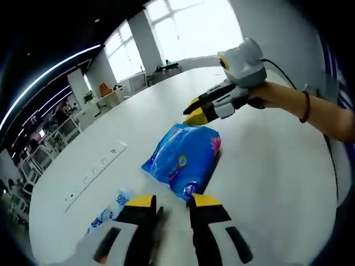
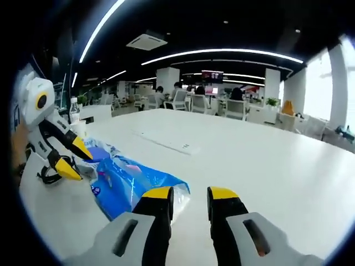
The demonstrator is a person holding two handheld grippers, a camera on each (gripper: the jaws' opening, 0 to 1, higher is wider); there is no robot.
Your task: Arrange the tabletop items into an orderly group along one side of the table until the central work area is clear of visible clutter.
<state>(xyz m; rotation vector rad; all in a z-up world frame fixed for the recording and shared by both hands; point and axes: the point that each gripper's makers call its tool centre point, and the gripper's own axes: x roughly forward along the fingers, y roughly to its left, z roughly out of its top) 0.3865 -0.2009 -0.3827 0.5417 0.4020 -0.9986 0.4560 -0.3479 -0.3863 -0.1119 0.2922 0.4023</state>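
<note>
white table in an open office with ceiling light strips and big windows. one blue tissue pack lies mid-table, between the tools. two grippers: left gripper and right gripper, both parted, holding nothing. one small wrapper beside the left.

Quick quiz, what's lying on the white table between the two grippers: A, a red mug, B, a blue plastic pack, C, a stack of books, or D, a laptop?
B: a blue pack lies on the table between the left gripper and right gripper, both open.
</note>
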